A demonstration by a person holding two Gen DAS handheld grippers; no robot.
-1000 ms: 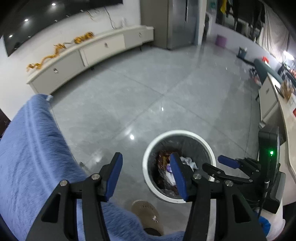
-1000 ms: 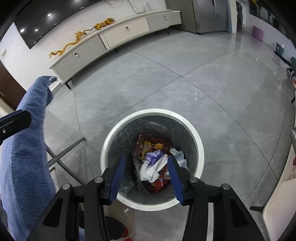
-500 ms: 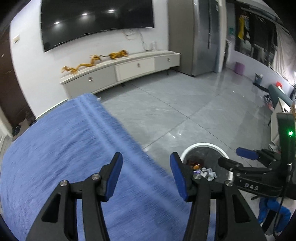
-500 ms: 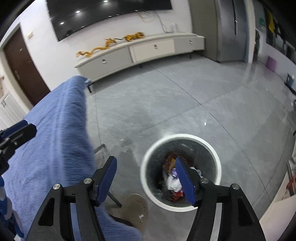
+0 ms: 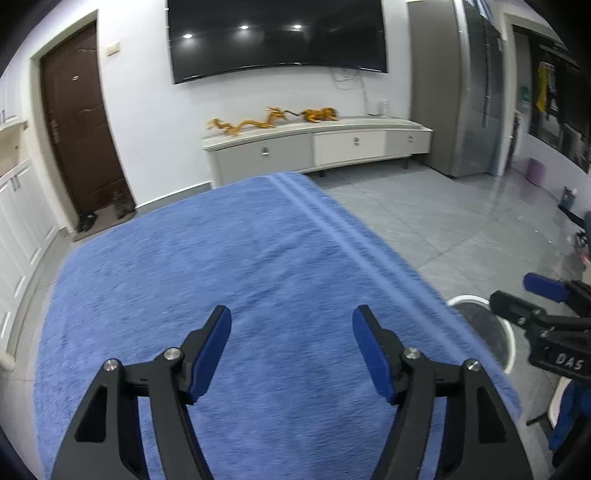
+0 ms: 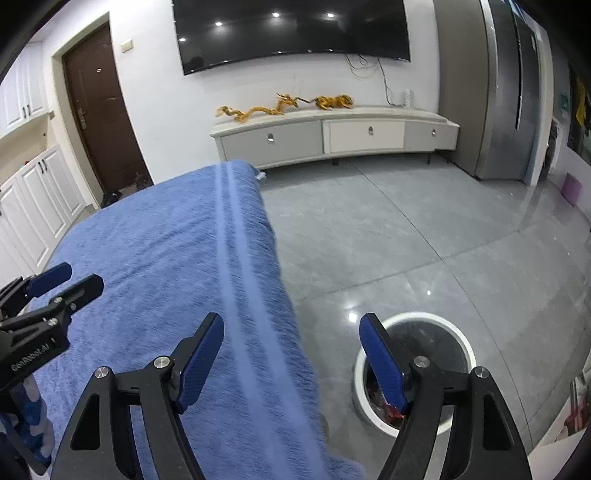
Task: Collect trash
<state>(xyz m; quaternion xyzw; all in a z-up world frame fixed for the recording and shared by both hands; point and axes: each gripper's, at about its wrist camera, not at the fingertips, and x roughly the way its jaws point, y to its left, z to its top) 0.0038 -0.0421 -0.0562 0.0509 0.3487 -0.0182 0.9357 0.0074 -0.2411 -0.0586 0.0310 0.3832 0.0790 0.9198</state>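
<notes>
A round white-rimmed trash bin (image 6: 417, 319) with a dark liner stands on the grey floor right of the blue-covered table; red wrappers (image 6: 388, 408) show inside it. Its rim also shows in the left wrist view (image 5: 461, 299). My left gripper (image 5: 291, 354) is open and empty above the blue cloth (image 5: 221, 266). My right gripper (image 6: 291, 358) is open and empty over the cloth's right edge, its right finger over the bin. Each gripper shows in the other's view: the right one at the right edge (image 5: 546, 317), the left one at the left edge (image 6: 55, 288). No trash shows on the cloth.
A white TV cabinet (image 5: 317, 147) with golden dragon figures (image 5: 273, 118) stands along the far wall under a large TV (image 5: 277, 33). A brown door (image 5: 81, 133) is at the left. A steel refrigerator (image 6: 517, 92) stands at the right. Grey tiled floor (image 6: 406, 229) lies between.
Both grippers have lifted and swung left from over the bin toward the blue-covered table. The views now look level across the room. Both stay open and empty.
</notes>
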